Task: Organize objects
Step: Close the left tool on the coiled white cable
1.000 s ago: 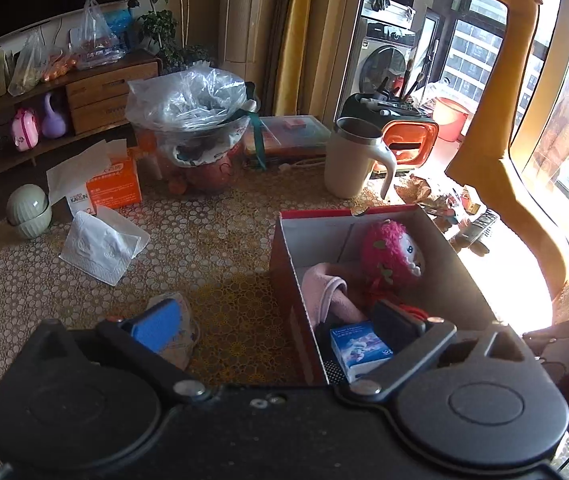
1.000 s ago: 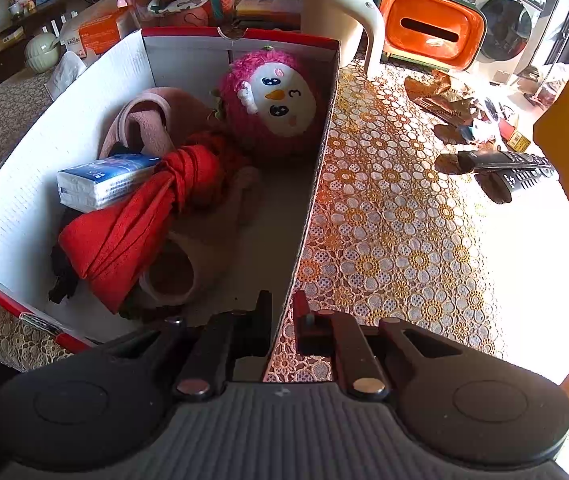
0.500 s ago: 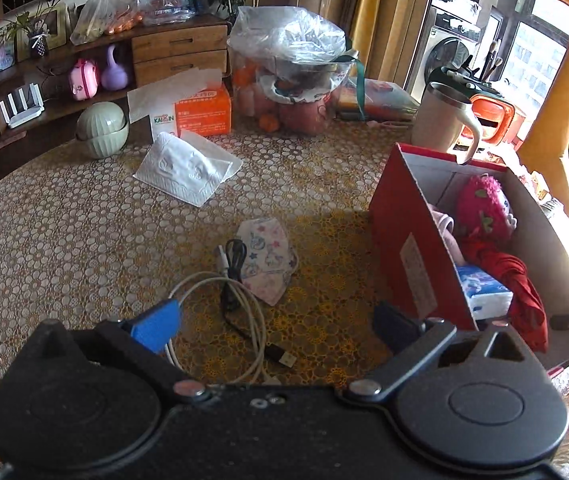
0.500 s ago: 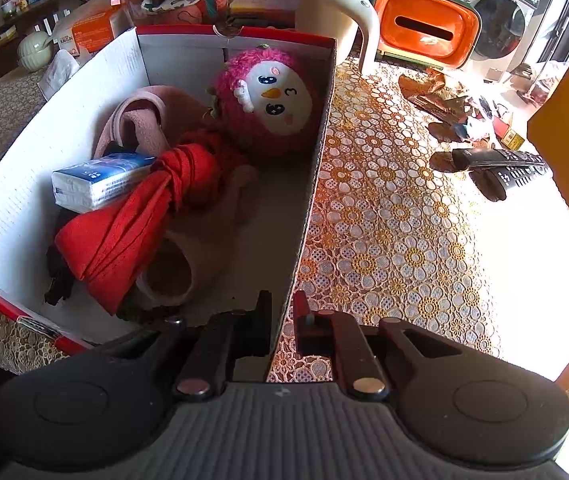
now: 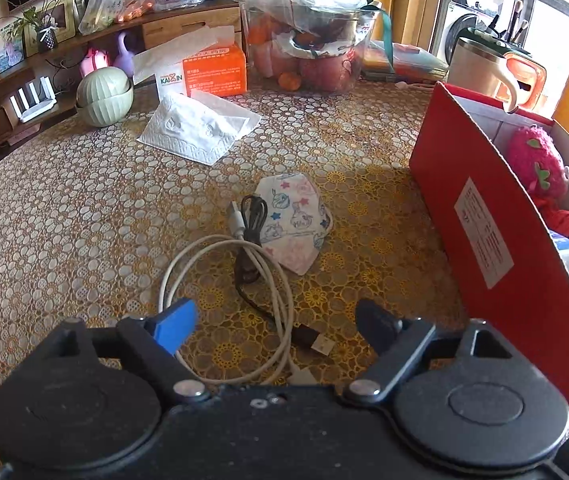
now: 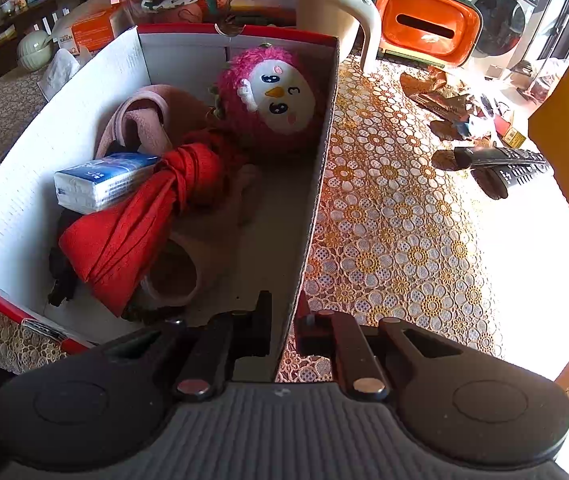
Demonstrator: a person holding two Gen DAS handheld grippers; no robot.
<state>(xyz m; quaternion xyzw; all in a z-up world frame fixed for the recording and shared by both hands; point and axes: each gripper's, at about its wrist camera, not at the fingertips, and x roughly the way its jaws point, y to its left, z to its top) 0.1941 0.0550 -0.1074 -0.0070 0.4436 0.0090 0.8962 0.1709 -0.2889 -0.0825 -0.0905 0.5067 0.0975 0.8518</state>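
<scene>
Between your left gripper's [image 5: 274,326] spread fingers, which have just been closing a little, lies the near loop of a white cable [image 5: 220,308]; the pads stand clear of it and press on nothing. A black cable [image 5: 250,240] crosses that loop, its plug lying just ahead of the tool's right finger [image 5: 376,326]. Beyond both cables, touching the black one, sits a printed face mask [image 5: 296,224] flat on the lace tablecloth [image 5: 64,216]. To the right of this tool rises the red outer wall of the cardboard box [image 5: 496,264]. Farther ahead and to the left lies a folded white tissue [image 5: 200,130], and behind it an orange tissue box [image 5: 212,70] beside a green ribbed jar [image 5: 104,96].

Your right gripper [image 6: 284,330] is pinched narrow on the box's near right wall [image 6: 312,216], one finger inside, one outside. Ahead of it and to the left, inside the box, you have a red knotted cloth [image 6: 136,220], a pack of tissues [image 6: 100,182], a pink garment [image 6: 144,120] and a pink plush toy [image 6: 276,100] against the far wall. Off to its right, on the table, lie two remote controls [image 6: 508,166].
</scene>
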